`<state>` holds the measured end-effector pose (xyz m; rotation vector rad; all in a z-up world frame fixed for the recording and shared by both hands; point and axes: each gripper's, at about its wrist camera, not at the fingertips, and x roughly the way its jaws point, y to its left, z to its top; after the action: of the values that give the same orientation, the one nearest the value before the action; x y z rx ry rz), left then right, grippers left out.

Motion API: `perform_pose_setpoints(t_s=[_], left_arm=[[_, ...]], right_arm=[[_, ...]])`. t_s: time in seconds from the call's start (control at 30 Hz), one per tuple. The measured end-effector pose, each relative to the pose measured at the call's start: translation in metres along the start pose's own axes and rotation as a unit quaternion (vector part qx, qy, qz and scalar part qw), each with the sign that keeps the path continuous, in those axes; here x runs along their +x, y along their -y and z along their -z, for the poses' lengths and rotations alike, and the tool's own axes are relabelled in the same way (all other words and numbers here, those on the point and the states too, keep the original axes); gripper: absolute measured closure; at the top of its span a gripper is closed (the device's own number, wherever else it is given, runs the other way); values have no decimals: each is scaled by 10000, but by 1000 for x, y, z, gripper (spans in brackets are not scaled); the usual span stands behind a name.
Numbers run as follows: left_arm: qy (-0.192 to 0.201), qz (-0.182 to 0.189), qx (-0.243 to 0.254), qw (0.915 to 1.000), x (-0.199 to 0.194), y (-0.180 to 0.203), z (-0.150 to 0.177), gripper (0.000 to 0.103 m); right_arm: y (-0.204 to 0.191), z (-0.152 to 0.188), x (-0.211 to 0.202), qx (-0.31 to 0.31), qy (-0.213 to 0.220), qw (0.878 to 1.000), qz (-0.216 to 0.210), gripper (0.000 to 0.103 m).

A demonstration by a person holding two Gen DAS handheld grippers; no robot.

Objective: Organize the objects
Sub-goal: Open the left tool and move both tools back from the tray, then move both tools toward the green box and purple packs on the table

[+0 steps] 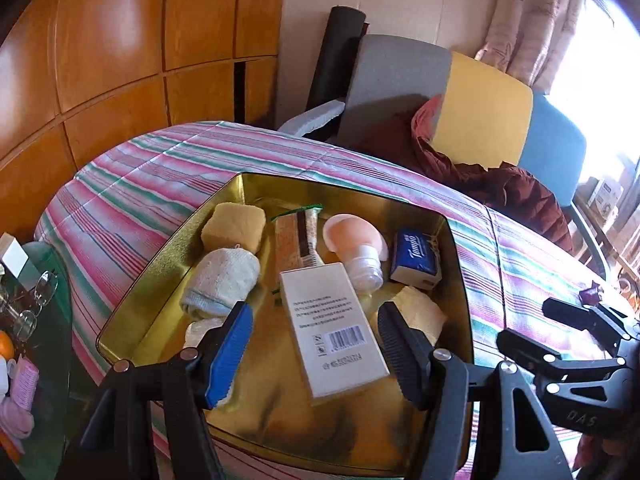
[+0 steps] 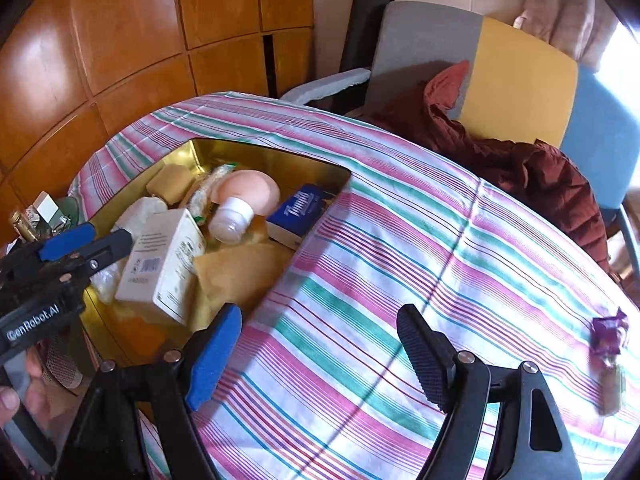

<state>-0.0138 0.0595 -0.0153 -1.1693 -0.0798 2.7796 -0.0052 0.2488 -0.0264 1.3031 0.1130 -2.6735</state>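
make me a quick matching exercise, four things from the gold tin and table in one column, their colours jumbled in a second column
Things:
1. tissue pack
2. carton with barcode
3. candy wrapper on the cloth
4. sponge block

Colours:
a. purple
b. yellow
c. blue
d. white

Pairs: 1-c, 2-d, 3-a, 4-b
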Motion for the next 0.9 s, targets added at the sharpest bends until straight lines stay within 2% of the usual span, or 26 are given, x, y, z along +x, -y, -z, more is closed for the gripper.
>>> perform_pose_setpoints(t_s=[0.33,0.57,0.9], left_arm=[[-55,44,440,9990,-7,31,10,37],[-120,278,965,9949,-15,71,17,37],[-294,643,1748,9821,-21,138,33,37]], right_arm=[[63,41,-11,396,-309,9981,363,22],[122,68,-26,964,-457,9923,634,22],[216,107,-47,1890,-765,9711,1238,21]])
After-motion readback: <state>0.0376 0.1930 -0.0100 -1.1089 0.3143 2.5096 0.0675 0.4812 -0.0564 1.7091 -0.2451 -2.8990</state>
